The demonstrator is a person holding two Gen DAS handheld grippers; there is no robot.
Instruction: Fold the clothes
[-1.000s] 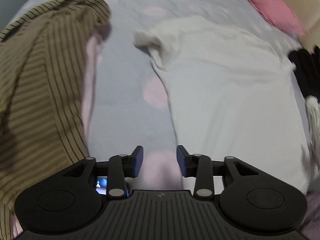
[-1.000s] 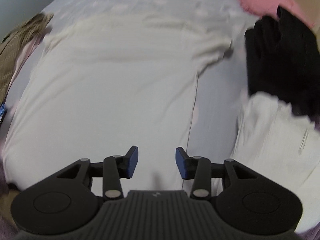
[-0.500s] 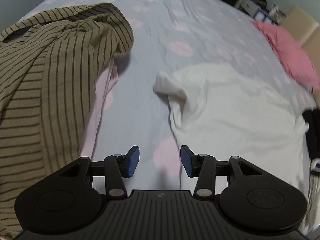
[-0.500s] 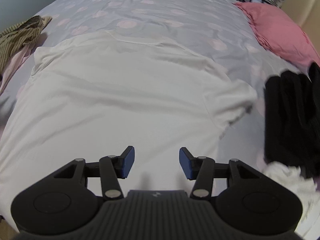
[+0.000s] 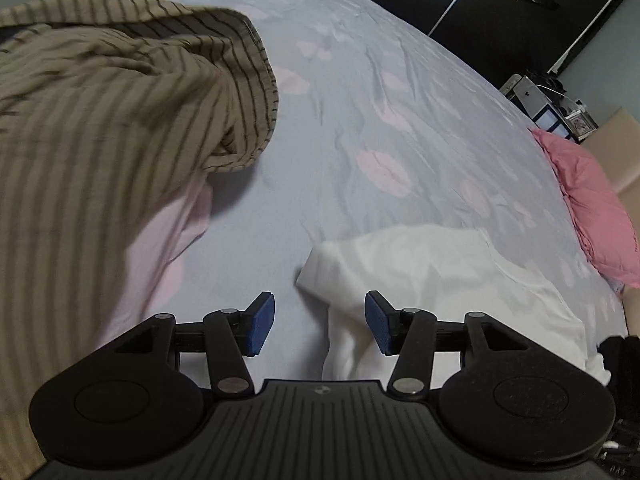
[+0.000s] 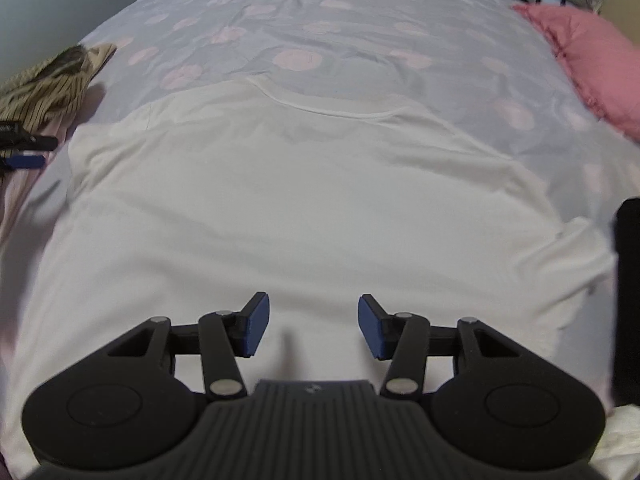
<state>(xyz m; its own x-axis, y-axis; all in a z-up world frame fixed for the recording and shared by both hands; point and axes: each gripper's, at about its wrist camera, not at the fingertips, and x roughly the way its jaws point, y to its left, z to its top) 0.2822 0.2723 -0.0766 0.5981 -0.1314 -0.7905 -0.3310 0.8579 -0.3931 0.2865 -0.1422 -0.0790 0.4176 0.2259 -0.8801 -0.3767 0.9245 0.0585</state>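
Observation:
A white T-shirt (image 6: 304,208) lies spread flat on the bed, neckline at the far side. In the left wrist view its left sleeve (image 5: 384,256) lies just ahead of my left gripper (image 5: 320,322), which is open and empty, low over the sheet at the sleeve's edge. My right gripper (image 6: 314,330) is open and empty, hovering over the lower middle of the shirt. The left gripper's blue pad also shows at the left edge of the right wrist view (image 6: 24,160).
A brown striped garment (image 5: 100,140) is heaped at the left over a pale pink one (image 5: 168,248). A pink pillow (image 6: 592,52) lies at the far right. Black clothing (image 6: 628,280) lies at the right edge. The grey sheet (image 5: 360,100) has pink spots.
Both grippers have pulled back and tilted up, so more of the far bed shows. The left gripper now points at the shirt's left sleeve. Both stayed open.

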